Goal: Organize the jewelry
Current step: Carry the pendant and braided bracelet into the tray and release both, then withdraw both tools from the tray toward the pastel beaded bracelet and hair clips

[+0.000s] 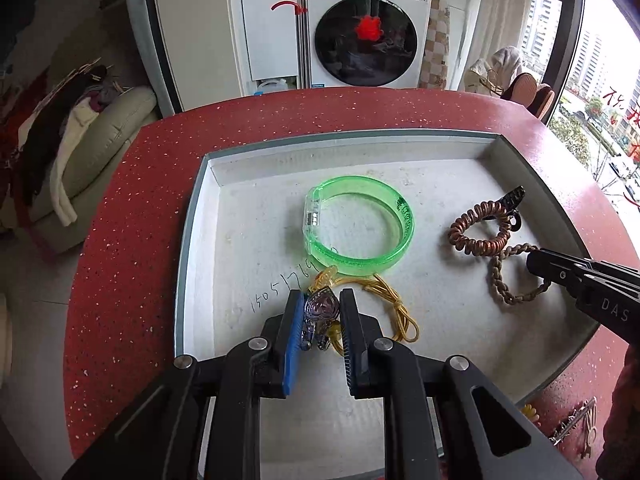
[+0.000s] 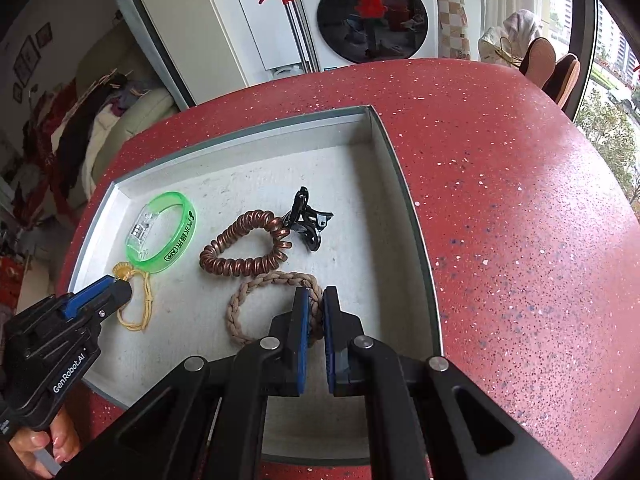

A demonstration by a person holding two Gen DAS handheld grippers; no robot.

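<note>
A white tray [image 1: 200, 216] with a grey rim lies on the red table. My left gripper [image 1: 320, 300] is shut on a purple metallic heart clip [image 1: 318, 306], just above a yellow cord bracelet [image 1: 400, 312] near the tray's front left. A green clear bangle [image 1: 394, 216] lies beyond it. In the right wrist view, my right gripper [image 2: 316, 296] is shut on a brown braided bracelet [image 2: 256, 284] that rests on the tray floor. Behind it are a copper coil hair tie [image 2: 240, 248] and a black claw clip [image 2: 308, 220]. The left gripper [image 2: 120, 292] shows at the lower left.
The red speckled table [image 2: 520, 200] stretches wide to the right of the tray. Silver clips [image 1: 576, 424] and a small yellow flower piece [image 1: 530, 414] lie on the table by the tray's near right corner. A washing machine [image 1: 368, 28] and a sofa [image 1: 104, 140] stand beyond the table.
</note>
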